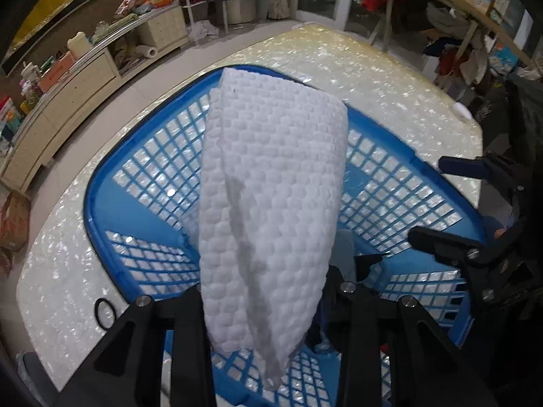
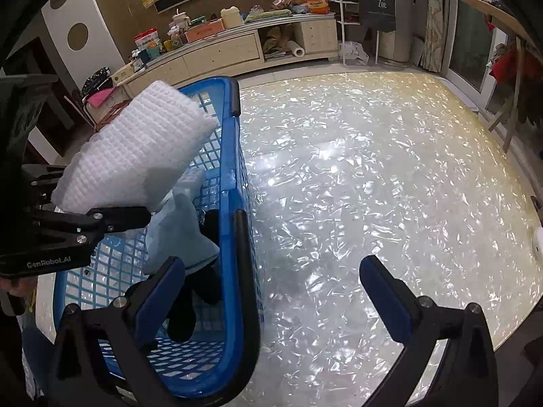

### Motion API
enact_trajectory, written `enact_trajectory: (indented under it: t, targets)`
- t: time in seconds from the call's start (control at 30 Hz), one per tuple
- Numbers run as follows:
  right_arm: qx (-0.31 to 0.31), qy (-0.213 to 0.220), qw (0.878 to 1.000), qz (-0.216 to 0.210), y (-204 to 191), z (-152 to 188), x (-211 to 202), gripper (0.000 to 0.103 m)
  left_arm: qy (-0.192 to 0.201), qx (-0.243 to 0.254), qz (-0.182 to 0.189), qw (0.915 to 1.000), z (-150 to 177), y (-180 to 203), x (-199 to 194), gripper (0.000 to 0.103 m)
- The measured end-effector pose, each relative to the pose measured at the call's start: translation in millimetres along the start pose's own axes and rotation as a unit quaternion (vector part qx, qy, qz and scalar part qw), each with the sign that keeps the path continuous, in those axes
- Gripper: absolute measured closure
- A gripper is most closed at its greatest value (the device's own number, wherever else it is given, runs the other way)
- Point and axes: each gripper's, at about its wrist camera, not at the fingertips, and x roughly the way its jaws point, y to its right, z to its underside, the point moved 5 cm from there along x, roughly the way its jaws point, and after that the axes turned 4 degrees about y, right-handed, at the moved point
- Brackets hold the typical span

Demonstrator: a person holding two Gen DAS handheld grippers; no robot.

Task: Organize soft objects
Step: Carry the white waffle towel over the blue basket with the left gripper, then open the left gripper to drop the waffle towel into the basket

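My left gripper (image 1: 268,308) is shut on a white waffle-textured cloth (image 1: 271,203) and holds it above the blue mesh basket (image 1: 112,247). The right wrist view shows the same cloth (image 2: 135,156) in the left gripper (image 2: 135,217) over the basket (image 2: 234,271). A light blue cloth (image 2: 180,237) and a black soft item (image 2: 210,291) lie inside the basket. My right gripper (image 2: 271,285) is open and empty, its left finger over the basket's near corner, its right finger over the table. It also shows in the left wrist view (image 1: 427,200).
The basket stands on a shiny pearl-patterned table (image 2: 373,186). A black hair band (image 1: 104,308) lies on the table left of the basket. A small white object (image 2: 538,244) sits at the table's right edge. Cluttered cabinets and racks stand beyond the table.
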Motion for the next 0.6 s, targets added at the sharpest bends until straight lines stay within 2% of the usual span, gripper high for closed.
enact_trajectory:
  t: [0.23, 0.4, 0.43, 0.47, 0.53, 0.6]
  targets:
    - [0.000, -0.002, 1.000, -0.003, -3.5, -0.5, 4.5, 0.000, -0.006, -0.002, 0.001, 1.0000, -1.3, -3.8, 3.7, 0.071]
    - [0.003, -0.001, 1.000, -0.002, -1.0, -1.4, 3.2, 0.000, -0.020, 0.003, -0.013, 0.9997, -4.6, -0.3, 9.3, 0.068]
    - [0.004, 0.000, 1.000, -0.002, -0.3, -1.7, 2.0, 0.000, -0.019, 0.003, -0.011, 0.9998, -5.5, 0.6, 8.8, 0.059]
    - [0.005, 0.001, 1.000, -0.001, 0.5, -1.5, 1.3, 0.000, -0.020, 0.005, -0.013, 0.9997, -5.6, 1.4, 8.1, 0.042]
    - [0.005, 0.001, 1.000, 0.000, 1.2, -1.5, -0.6, 0.000, -0.010, 0.016, -0.027, 0.9995, -6.0, 1.4, 3.4, 0.023]
    - [0.005, 0.003, 1.000, 0.001, 1.6, -0.3, -2.4, 0.000, 0.002, 0.028, -0.039, 0.9989, -7.4, 2.3, -3.5, 0.021]
